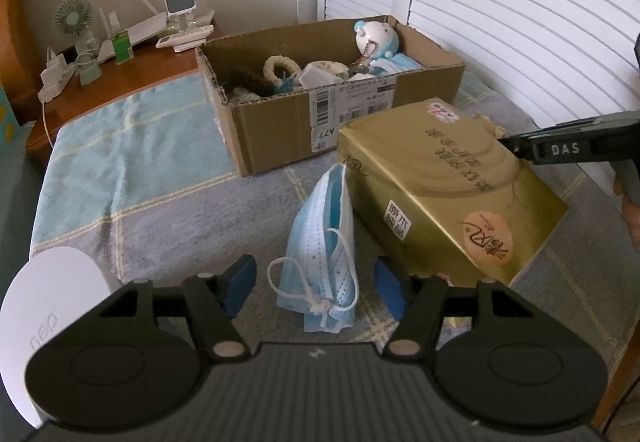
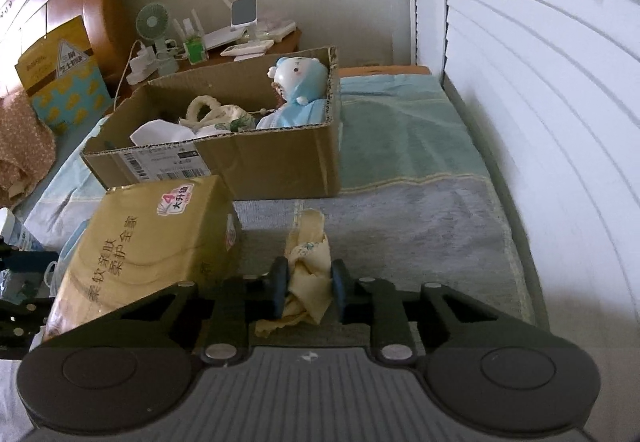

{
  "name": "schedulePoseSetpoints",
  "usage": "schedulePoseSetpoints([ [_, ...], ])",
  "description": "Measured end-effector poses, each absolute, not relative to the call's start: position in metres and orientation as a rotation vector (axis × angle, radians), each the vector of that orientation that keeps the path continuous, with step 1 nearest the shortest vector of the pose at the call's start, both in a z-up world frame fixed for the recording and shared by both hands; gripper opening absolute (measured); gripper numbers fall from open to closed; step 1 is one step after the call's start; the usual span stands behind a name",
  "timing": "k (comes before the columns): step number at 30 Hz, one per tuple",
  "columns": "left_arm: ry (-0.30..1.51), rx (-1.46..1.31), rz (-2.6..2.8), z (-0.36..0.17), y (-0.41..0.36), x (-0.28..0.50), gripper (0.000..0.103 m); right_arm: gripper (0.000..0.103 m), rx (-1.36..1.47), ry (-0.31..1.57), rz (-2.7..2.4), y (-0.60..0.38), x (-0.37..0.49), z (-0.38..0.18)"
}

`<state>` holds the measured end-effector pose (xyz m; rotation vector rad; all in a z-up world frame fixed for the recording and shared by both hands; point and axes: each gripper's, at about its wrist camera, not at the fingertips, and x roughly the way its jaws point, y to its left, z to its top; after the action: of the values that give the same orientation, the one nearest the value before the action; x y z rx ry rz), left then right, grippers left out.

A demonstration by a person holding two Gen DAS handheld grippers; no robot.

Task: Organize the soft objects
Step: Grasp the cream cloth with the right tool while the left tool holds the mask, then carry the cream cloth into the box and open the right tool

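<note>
Now the left claw [image 1: 316, 288], spread wide, brackets the face mask [image 1: 324, 242]; right claw [image 2: 310, 292] pinches a yellow cloth [image 2: 308, 274]. Next: squeeze, then carry to the cardboard box [image 1: 280, 129].

Soft daylight enters through louvred shutters [image 1: 520, 21] at 2 o'clock; interior dim, shadows faint, fisheye bending edges, corners vignetted.
</note>
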<state>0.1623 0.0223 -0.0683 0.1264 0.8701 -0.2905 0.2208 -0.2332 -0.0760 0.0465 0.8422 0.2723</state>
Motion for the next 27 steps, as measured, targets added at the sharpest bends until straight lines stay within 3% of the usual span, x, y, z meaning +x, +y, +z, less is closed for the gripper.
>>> schedulePoseSetpoints([
  [2,0.871,0.126,-0.295,-0.069,0.022,0.163,0.055,0.023,0.031,0.826,0.258,-0.234,0.216,-0.072],
  [8,0.877,0.133,-0.307,-0.071,0.022,0.165,0.051,0.024,-0.031,0.813,0.211,-0.237,0.209,-0.065],
  [11,0.882,0.126,-0.313,-0.072,0.023,0.167,0.038,0.026,-0.036,0.832,0.201,-0.237,0.21,-0.071],
  [16,0.884,0.12,-0.306,-0.073,0.024,0.168,0.027,0.036,-0.022,0.839,0.201,-0.235,0.211,-0.076],
  [18,0.884,0.119,-0.306,-0.071,0.025,0.168,0.026,0.035,-0.032,0.84,0.204,-0.233,0.211,-0.077],
  [21,0.882,0.124,-0.308,-0.069,0.026,0.167,0.024,0.027,-0.044,0.84,0.207,-0.23,0.209,-0.075],
  [27,0.872,0.141,-0.328,-0.056,0.029,0.161,0.023,0.025,-0.066,0.8,0.198,-0.229,0.197,-0.058],
])
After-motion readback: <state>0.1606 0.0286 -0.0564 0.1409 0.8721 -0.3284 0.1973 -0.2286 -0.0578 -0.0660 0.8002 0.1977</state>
